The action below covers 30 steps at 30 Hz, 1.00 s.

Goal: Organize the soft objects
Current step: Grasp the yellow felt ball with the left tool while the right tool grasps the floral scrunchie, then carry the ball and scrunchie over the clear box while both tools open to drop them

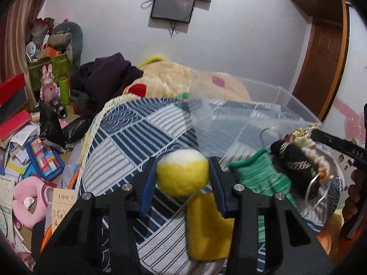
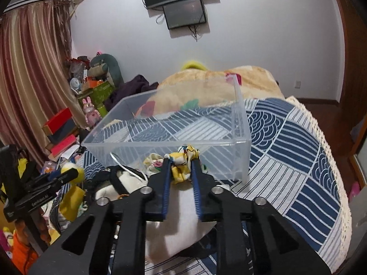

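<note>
My left gripper (image 1: 182,171) is shut on a yellow and white plush ball (image 1: 182,171) and holds it above the patterned bed; a yellow cloth (image 1: 208,226) hangs or lies just below it. My right gripper (image 2: 181,166) is shut on a yellow floral fabric scrunchie (image 2: 182,162), held in front of the clear plastic box (image 2: 243,123). A pile of soft things lies beside the box: a green knit piece (image 1: 259,174), a black knit item (image 1: 293,165). The left gripper with the ball shows in the right wrist view (image 2: 68,171).
A cream plush blanket (image 2: 201,84) and dark clothes (image 1: 107,78) lie behind the box. The floor at left is cluttered with books, a pink pillow (image 1: 29,201) and boxes. A door (image 1: 325,52) stands at right. Screens (image 1: 174,4) hang on the wall.
</note>
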{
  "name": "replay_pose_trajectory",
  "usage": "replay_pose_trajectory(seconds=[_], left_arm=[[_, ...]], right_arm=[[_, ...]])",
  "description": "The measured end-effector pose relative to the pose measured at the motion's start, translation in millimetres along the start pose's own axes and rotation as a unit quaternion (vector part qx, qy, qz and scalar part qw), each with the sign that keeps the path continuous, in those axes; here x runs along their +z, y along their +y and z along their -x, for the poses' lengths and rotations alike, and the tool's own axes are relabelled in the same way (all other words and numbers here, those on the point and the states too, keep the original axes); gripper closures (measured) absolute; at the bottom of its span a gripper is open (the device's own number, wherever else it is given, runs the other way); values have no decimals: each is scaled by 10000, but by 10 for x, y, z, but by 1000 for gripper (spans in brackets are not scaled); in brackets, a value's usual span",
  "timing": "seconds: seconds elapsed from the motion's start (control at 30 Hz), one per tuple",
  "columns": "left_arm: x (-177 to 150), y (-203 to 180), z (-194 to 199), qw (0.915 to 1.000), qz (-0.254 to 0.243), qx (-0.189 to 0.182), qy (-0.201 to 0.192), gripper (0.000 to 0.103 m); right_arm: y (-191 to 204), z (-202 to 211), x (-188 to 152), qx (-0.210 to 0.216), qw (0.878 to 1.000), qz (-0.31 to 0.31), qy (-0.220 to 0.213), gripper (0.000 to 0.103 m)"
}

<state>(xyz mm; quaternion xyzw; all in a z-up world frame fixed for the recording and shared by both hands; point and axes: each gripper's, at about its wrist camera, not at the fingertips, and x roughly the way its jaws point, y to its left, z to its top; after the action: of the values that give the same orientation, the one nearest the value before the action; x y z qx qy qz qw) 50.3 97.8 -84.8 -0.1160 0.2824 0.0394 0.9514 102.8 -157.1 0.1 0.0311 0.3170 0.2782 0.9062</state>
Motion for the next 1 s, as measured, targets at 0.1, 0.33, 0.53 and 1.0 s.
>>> replay_pose_trajectory(seconds=[0.1,0.33,0.53,1.0], left_arm=[[103,-54,102,9998,-46,-76,-181,59],[359,-224,320,9976,-182,-302,-592,59],[624,-396,353,9949,-380,-407,-846,59],[938,-605,-405,9967,-615,-534,37,59]], right_arm=[[19,101,15,8,9999,38,-137,91],[59,380,122,79,9983,37,-573,91],[129,520,319,8,9954,172,-944,91],[12,-97,580,-162,9986,285,-419,91]])
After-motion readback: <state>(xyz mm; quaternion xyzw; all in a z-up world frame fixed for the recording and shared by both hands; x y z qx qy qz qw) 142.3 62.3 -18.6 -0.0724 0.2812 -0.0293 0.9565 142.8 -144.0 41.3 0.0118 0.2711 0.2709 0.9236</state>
